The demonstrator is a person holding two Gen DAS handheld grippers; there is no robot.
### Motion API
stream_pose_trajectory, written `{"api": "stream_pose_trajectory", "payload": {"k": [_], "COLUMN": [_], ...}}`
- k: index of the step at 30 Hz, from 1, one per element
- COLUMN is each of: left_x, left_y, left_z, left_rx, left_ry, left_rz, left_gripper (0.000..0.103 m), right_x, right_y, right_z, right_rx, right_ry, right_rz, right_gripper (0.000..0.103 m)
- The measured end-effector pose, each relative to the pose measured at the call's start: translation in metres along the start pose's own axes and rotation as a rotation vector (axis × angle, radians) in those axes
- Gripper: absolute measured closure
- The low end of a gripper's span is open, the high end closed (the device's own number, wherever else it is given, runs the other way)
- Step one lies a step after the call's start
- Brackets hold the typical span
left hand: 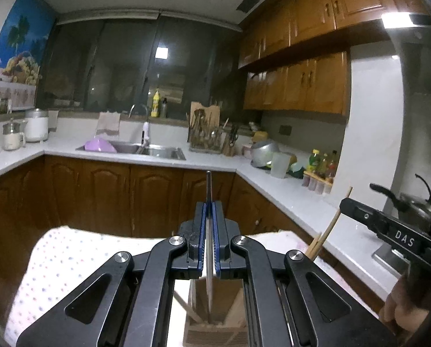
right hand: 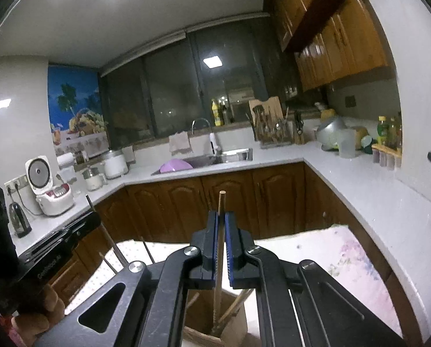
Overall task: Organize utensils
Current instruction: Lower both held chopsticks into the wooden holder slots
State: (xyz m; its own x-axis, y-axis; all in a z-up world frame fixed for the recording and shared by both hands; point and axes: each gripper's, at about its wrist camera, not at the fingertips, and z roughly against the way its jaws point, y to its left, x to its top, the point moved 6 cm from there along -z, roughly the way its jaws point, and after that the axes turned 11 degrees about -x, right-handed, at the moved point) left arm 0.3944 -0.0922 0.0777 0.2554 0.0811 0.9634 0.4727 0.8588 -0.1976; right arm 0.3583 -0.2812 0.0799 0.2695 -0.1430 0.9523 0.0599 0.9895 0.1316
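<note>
My left gripper (left hand: 209,206) is shut on a thin silver metal utensil (left hand: 208,185) held upright. Its lower end reaches into a wooden holder box (left hand: 215,332) just below the fingers. My right gripper (right hand: 222,216) is shut on a wooden chopstick (right hand: 222,202), also upright, with its bottom end inside the same holder box (right hand: 204,338), where other wooden sticks lean. Each gripper shows in the other's view: the right gripper (left hand: 345,202) with its chopstick (left hand: 332,222) at the right, the left gripper (right hand: 95,217) at the left, held by a hand (right hand: 39,315).
The box stands on a dotted cloth (left hand: 65,263) over a near surface. A white counter (left hand: 287,196) runs around the kitchen with a sink (left hand: 157,150), a utensil rack (left hand: 206,138), bowls and bottles (left hand: 322,162), and a rice cooker (right hand: 47,188).
</note>
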Motion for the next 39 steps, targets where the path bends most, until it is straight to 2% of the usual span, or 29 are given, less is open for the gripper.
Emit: {"api": "stream_pose_trajectory", "payload": {"k": [8,16,22,31,35,36,37,38,39], "left_x": [-0.033,-0.060,-0.060,-0.059,-0.058,-0.058,-0.058,-0.058,-0.059], "left_y": [0.007,0.021,0.016,0.018,0.019,0.019,0.020,0.020,0.021], "left_z": [-0.007,-0.014,-0.015,-0.016,-0.015,-0.014,-0.013,-0.012,-0.011], "left_rx": [0.023,0.025,0.024,0.024,0.015,0.017,0.019,0.016,0.014], "left_ry": [0.061,0.131,0.140,0.151,0.160,0.159,0.156,0.156,0.154], "left_rz": [0.021,0.066,0.045,0.043,0.052,0.055,0.058,0.063,0.066], "left_gripper": [0.100,0.099,0.099,0.099,0.099,0.099,0.098,0.097,0.097], "right_x": [-0.036,-0.043,-0.051,-0.052,-0.052,-0.052,-0.052,-0.051,-0.051], "right_y": [-0.008,-0.013,-0.018,-0.020,-0.021,-0.021,-0.021,-0.022,-0.022], "right_z": [-0.015,-0.019,-0.025,-0.025,-0.025,-0.025,-0.025,-0.024,-0.021], "right_rx": [0.002,0.002,0.001,0.007,0.018,0.018,0.019,0.019,0.020], "right_ry": [0.076,0.113,0.145,0.151,0.161,0.164,0.164,0.160,0.151], "right_rz": [-0.028,-0.043,-0.063,-0.067,-0.072,-0.073,-0.075,-0.078,-0.083], "right_gripper": [0.098,0.098,0.098,0.098,0.093,0.083,0.065,0.056,0.041]}}
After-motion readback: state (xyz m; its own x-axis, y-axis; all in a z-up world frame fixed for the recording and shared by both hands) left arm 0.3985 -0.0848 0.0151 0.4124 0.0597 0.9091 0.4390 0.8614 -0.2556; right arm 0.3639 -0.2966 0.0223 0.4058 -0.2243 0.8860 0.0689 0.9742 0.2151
